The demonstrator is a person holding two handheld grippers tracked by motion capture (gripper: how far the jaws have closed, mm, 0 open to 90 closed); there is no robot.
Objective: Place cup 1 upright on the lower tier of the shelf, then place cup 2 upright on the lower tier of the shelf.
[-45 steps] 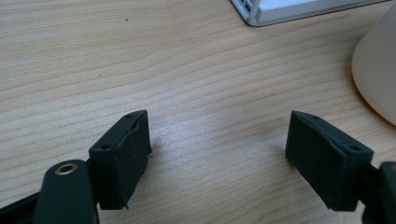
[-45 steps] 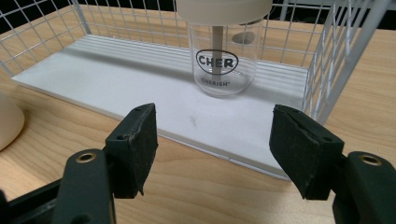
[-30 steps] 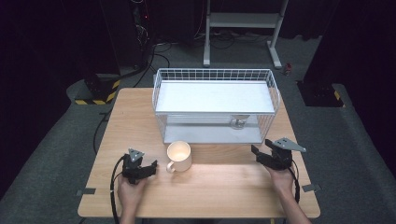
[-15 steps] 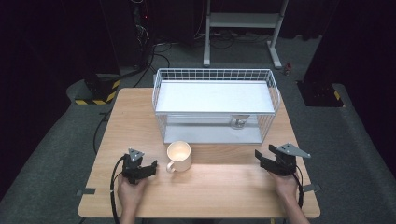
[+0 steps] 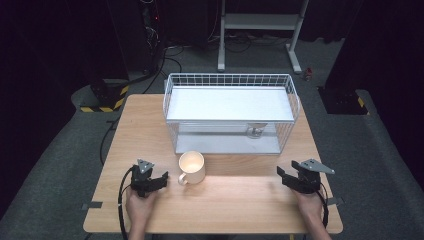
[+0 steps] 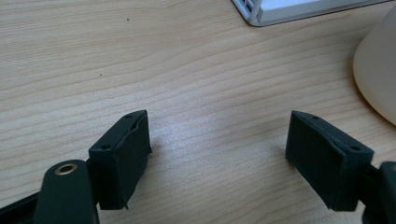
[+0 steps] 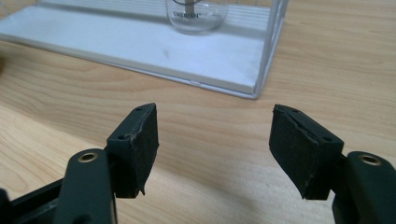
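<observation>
- High view: the right tool (image 5: 295, 178) sits at about 4 o'clock on the surface (image 5: 235, 205), nearer the person's edge than a second ago, when it hung closer to the wire rack (image 5: 292, 97). Its jaws are spread, with nothing between them.
- Left tool (image 5: 152, 182) has stayed put at 8 o'clock, jaws spread too, holding nothing.
- Cream mug (image 5: 192, 167) stands upright just beside the left tool, at that tool's 2 o'clock, handle turned toward it; in the left gripper view its side (image 6: 378, 74) shows at the right edge, apart from the jaws.
- Right gripper view: a clear glass (image 7: 196, 14) stands on the rack's lower shelf, straight ahead at 12 o'clock.
- My reading: the right hand's retreat suggests the mug is next, and the left tool is best placed for it.
</observation>
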